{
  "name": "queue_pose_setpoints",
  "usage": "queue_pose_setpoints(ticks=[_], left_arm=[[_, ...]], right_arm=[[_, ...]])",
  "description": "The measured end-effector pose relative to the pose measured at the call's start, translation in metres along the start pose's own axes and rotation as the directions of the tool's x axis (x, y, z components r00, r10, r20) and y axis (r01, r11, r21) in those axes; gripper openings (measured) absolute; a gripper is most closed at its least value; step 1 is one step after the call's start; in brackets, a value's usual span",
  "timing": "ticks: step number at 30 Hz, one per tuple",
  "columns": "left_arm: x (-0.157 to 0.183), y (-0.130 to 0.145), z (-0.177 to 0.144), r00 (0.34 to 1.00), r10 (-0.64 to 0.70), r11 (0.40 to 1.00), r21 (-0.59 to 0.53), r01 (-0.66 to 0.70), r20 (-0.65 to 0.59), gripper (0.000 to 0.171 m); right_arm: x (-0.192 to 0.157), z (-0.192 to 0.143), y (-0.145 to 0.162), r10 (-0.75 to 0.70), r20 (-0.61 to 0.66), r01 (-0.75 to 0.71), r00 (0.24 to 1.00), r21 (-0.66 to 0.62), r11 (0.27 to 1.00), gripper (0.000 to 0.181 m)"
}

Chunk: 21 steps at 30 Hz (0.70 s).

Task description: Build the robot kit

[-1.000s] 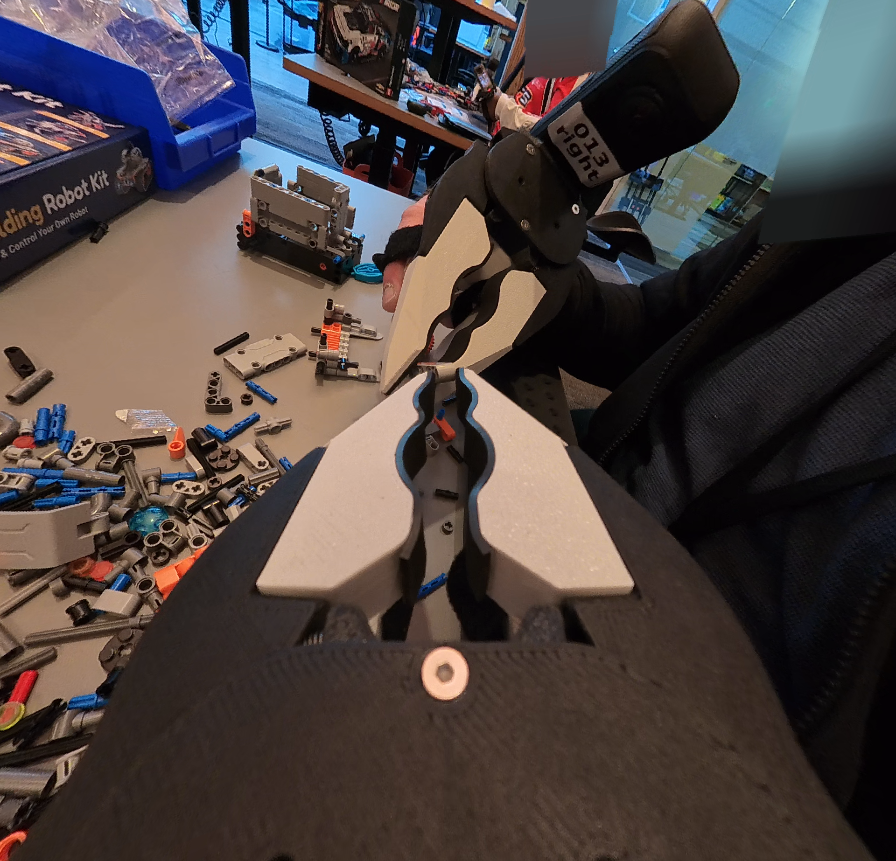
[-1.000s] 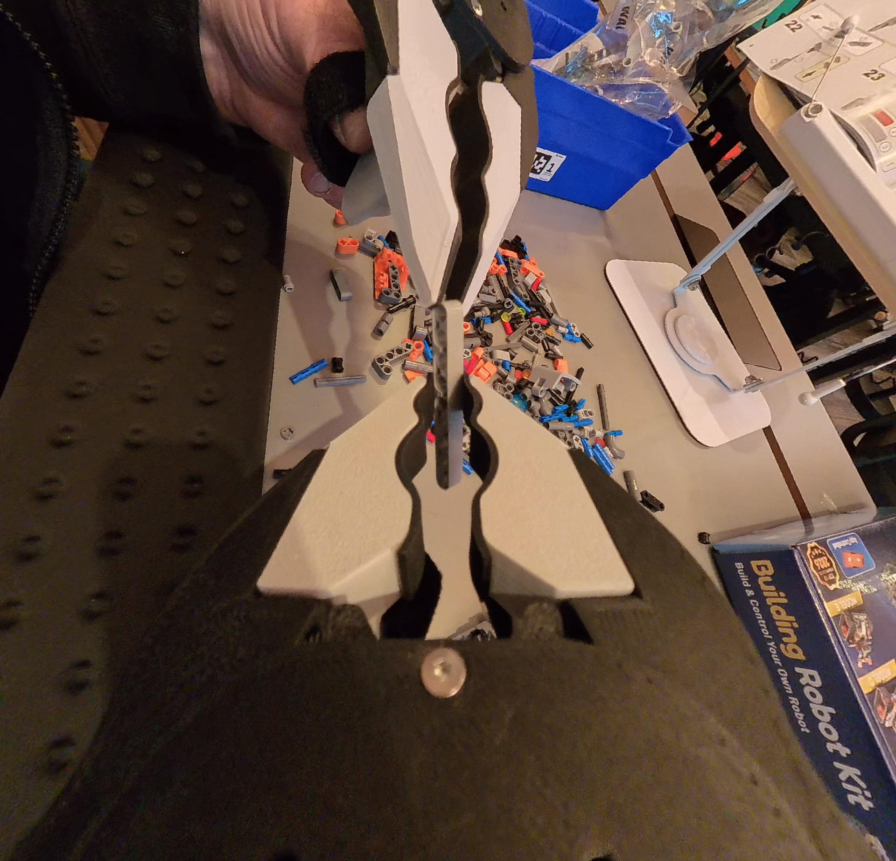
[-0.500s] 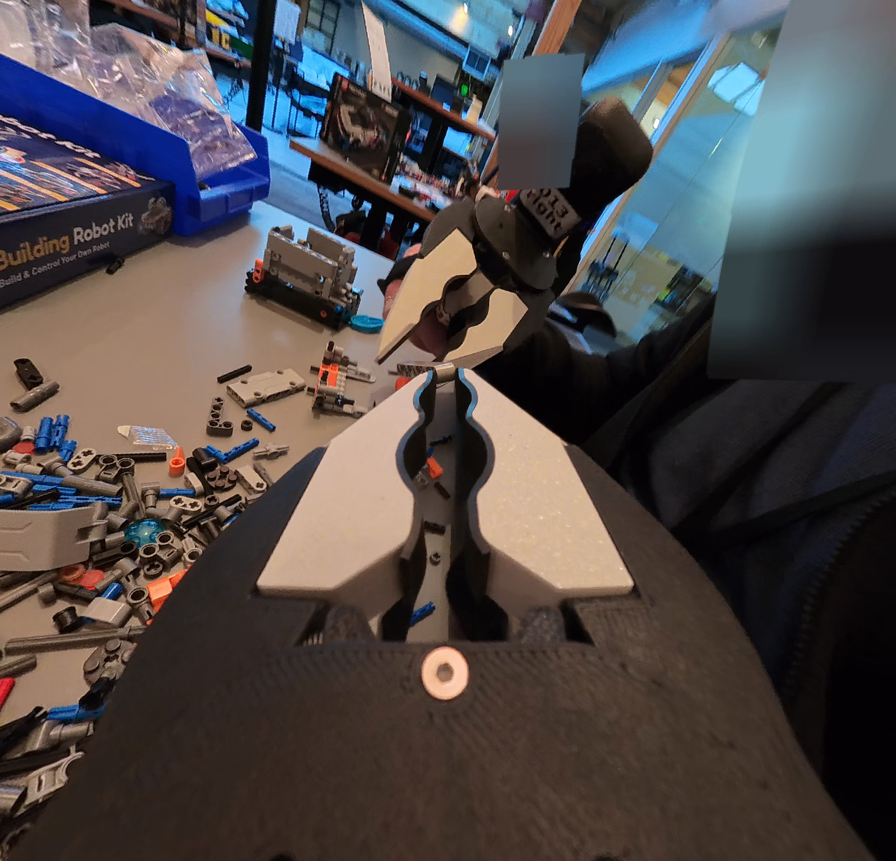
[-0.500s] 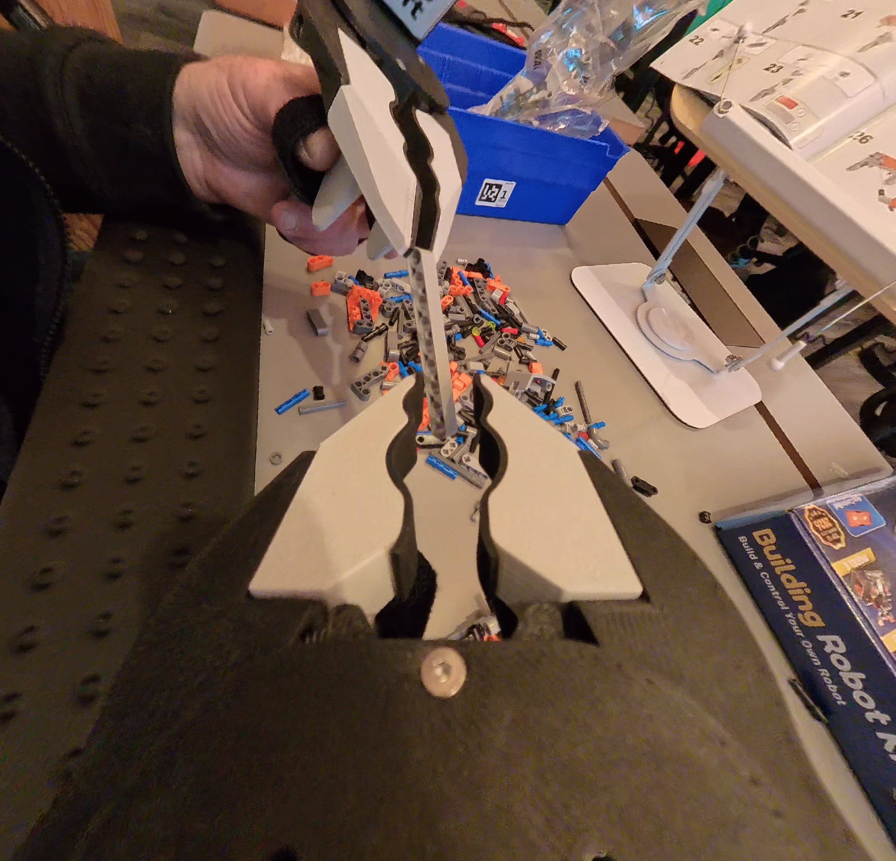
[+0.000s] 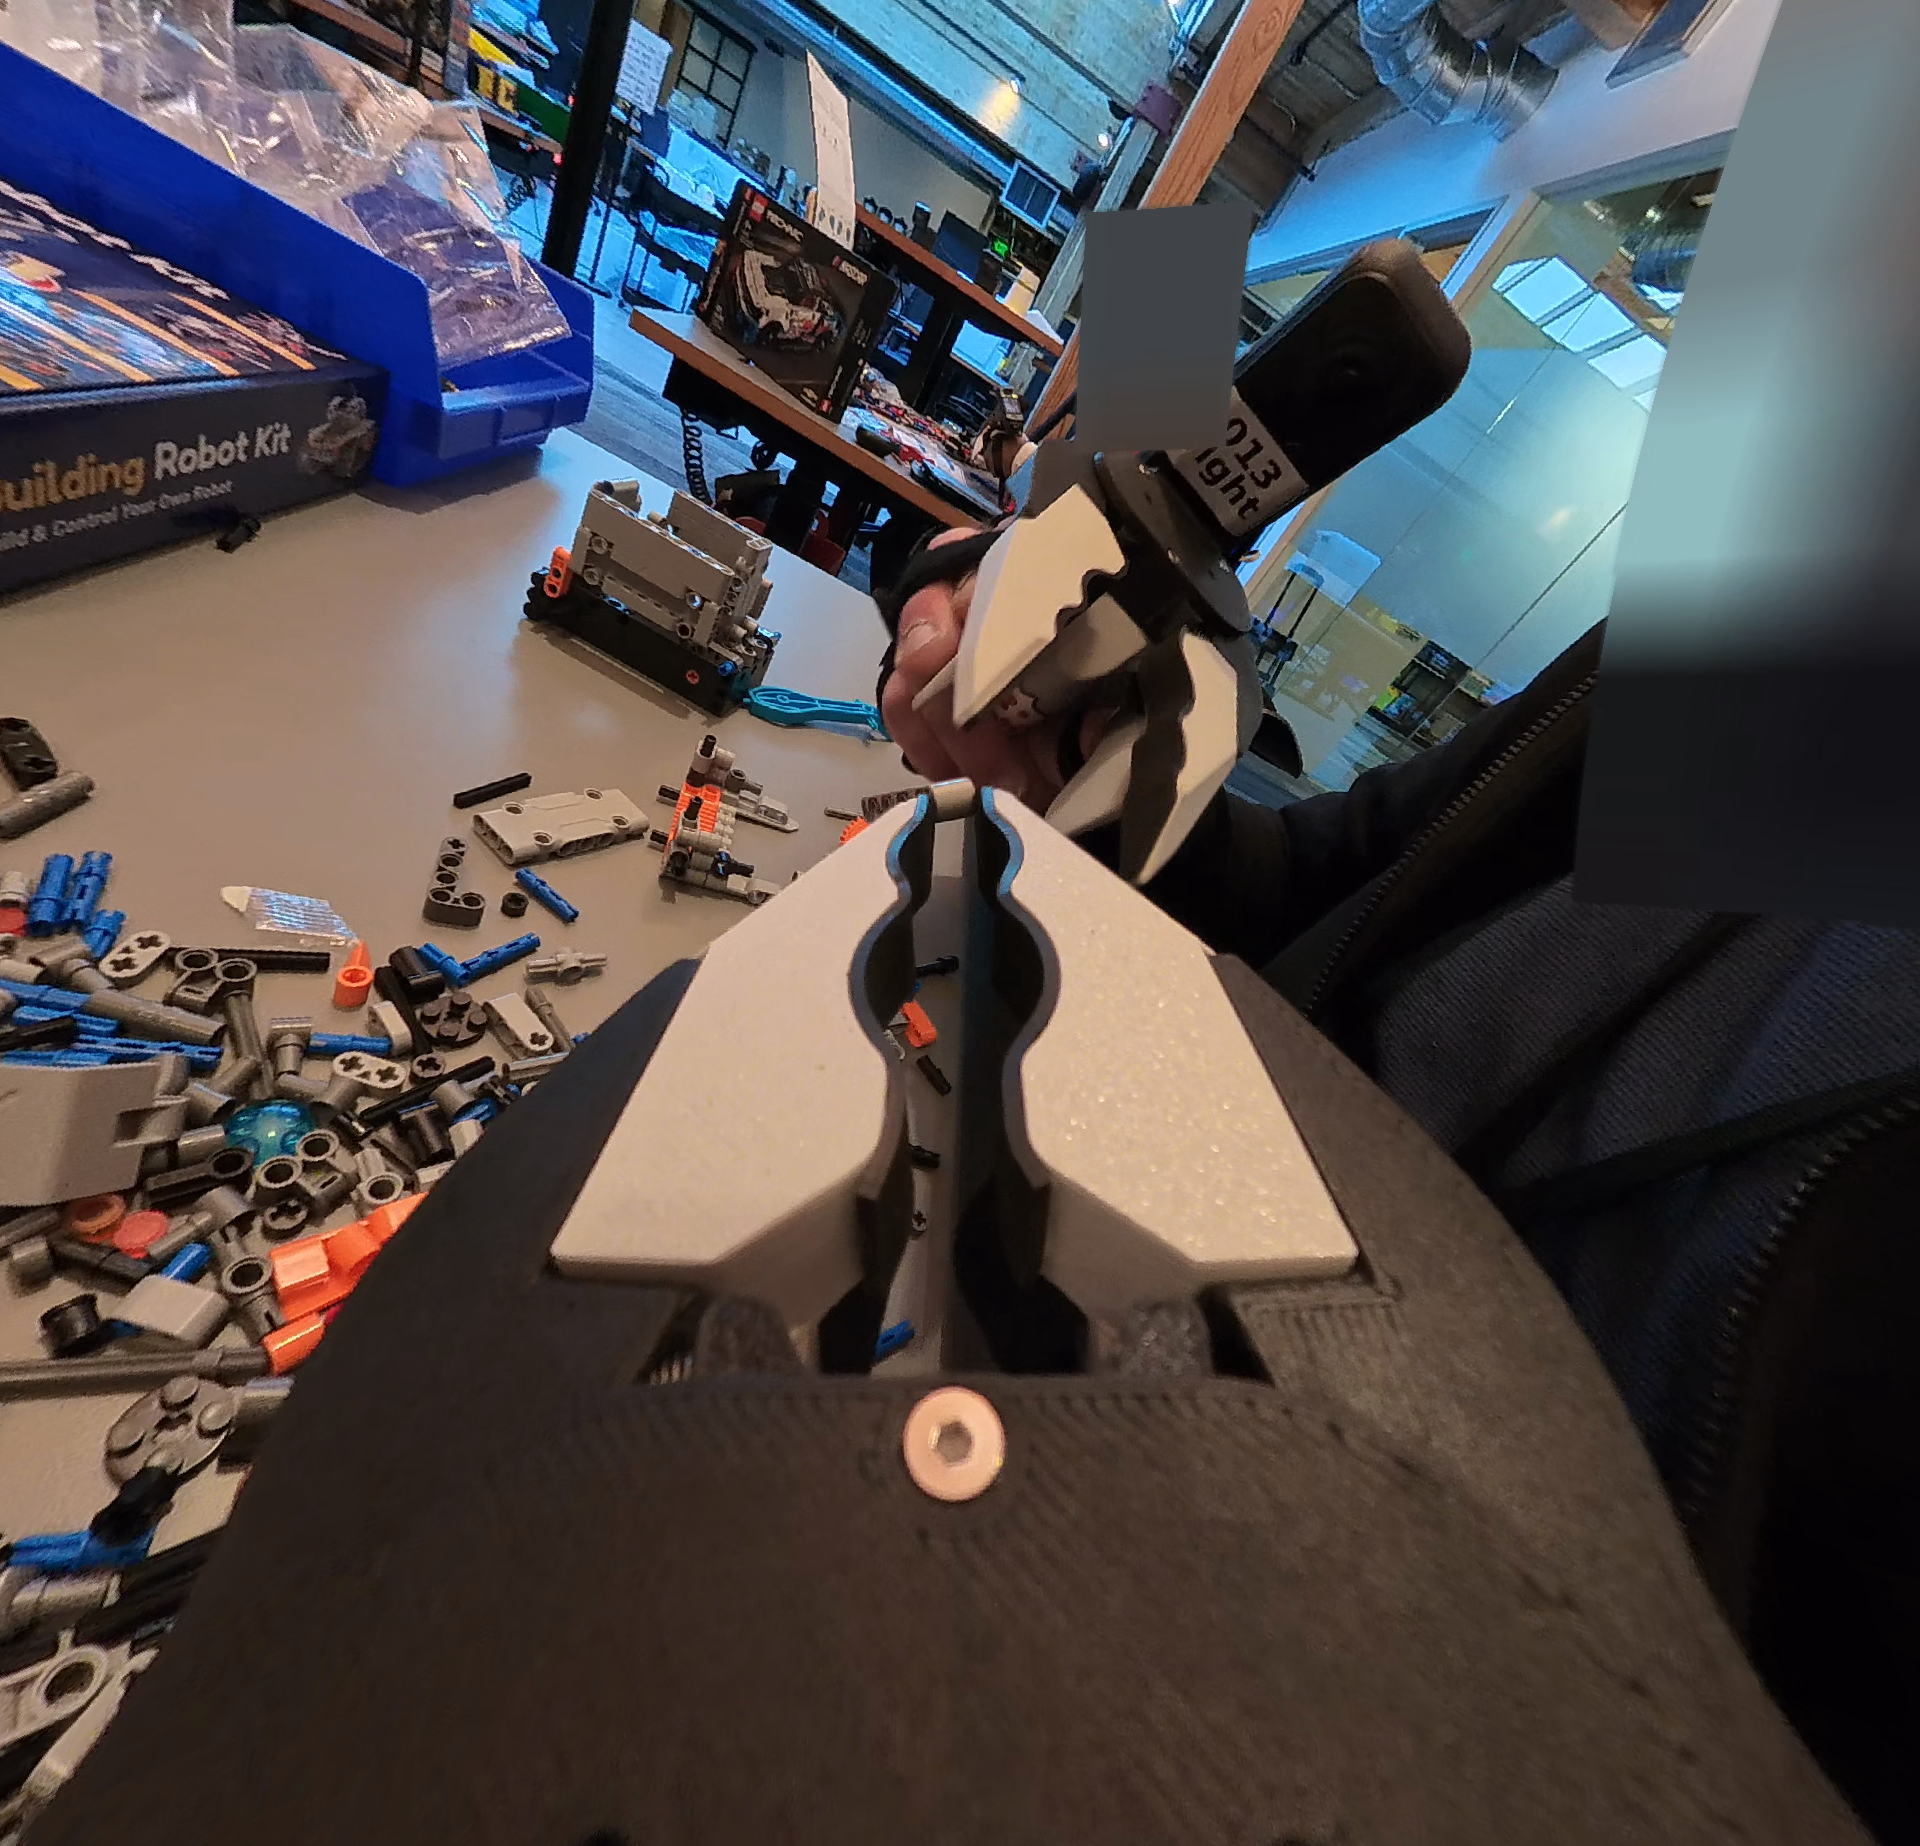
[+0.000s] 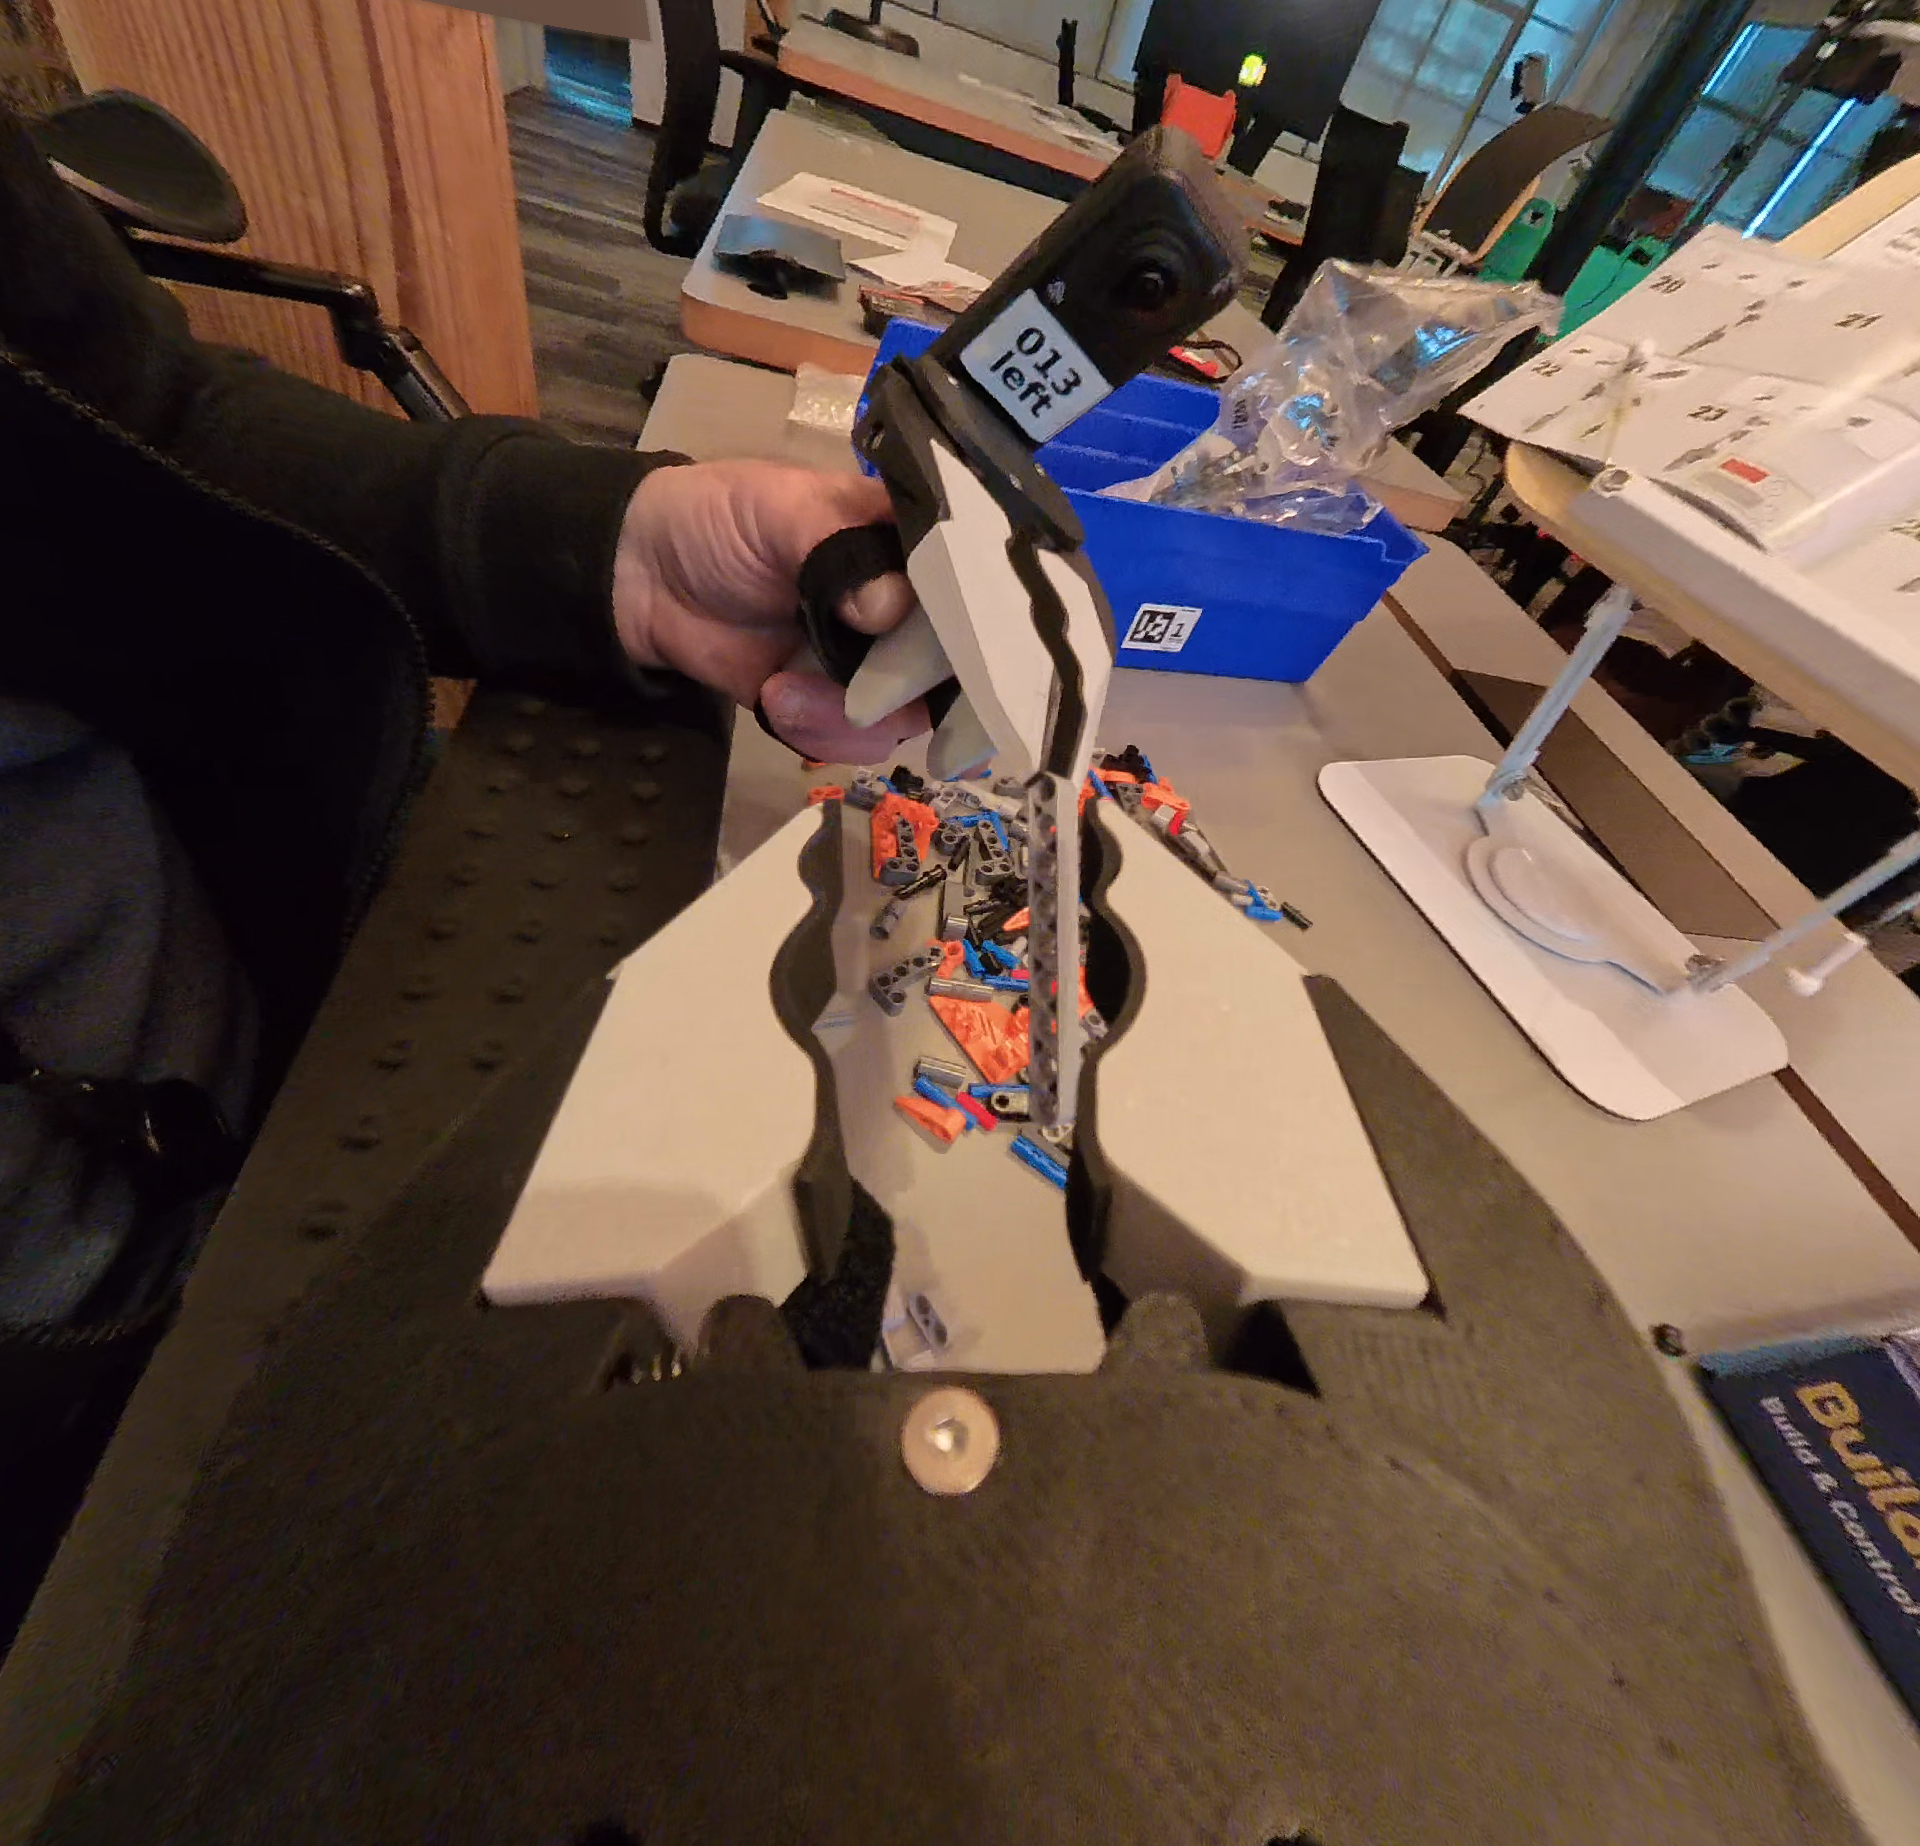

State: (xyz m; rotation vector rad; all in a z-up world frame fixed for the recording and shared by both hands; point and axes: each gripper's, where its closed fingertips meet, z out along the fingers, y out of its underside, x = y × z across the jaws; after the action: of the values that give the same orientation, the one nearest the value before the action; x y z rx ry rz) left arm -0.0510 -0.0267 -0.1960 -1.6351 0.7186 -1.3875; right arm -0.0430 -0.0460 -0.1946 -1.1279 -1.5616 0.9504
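My left gripper (image 5: 951, 809) is shut on the end of a long grey holed beam (image 5: 954, 795) and holds it above the table. In the right wrist view the left gripper (image 6: 1049, 757) points down, and the beam (image 6: 1044, 944) hangs from its tips. My right gripper (image 6: 961, 820) is open. The beam hangs in the gap between its fingers, close to the right finger (image 6: 1195, 1069); I cannot tell if they touch. In the left wrist view the right gripper (image 5: 1049, 778) is open just beyond the left tips, in a person's hand.
A heap of loose grey, blue, orange and black parts (image 5: 239, 1090) lies on the grey table (image 5: 312, 674), also below the beam (image 6: 966, 1027). There are a blue bin (image 6: 1247, 570), a kit box (image 5: 156, 425), a part-built grey and black block (image 5: 665, 591) and a white stand base (image 6: 1538, 944). Both grippers' tips are close together, under 4 cm apart.
The right gripper has opened, let go of the beam and drawn back from the left gripper. The left gripper still holds the beam. Both views have tilted upward.
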Motion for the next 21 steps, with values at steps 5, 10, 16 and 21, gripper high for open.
queue_pose_setpoints(ticks=[5,10,16,21], left_arm=[[-0.001,0.000,0.001,1.000,-0.001,1.000,0.001,0.001,0.002,0.005],[-0.001,0.000,0.001,1.000,-0.003,1.000,-0.002,0.003,0.005,0.005],[-0.001,0.000,0.001,1.000,-0.005,1.000,-0.001,0.005,0.000,0.005],[-0.001,-0.001,0.000,1.000,-0.004,1.000,0.004,0.004,0.001,0.005]], right_arm=[[-0.003,0.001,0.005,-0.008,0.010,0.008,1.000,-0.025,1.000,0.039],[0.001,0.000,0.011,0.007,0.001,-0.007,1.000,-0.054,0.999,0.038],[0.001,0.001,0.014,0.018,0.008,-0.018,1.000,-0.070,0.997,0.037],[0.005,-0.003,0.013,0.021,-0.012,-0.022,1.000,-0.062,0.998,0.035]])
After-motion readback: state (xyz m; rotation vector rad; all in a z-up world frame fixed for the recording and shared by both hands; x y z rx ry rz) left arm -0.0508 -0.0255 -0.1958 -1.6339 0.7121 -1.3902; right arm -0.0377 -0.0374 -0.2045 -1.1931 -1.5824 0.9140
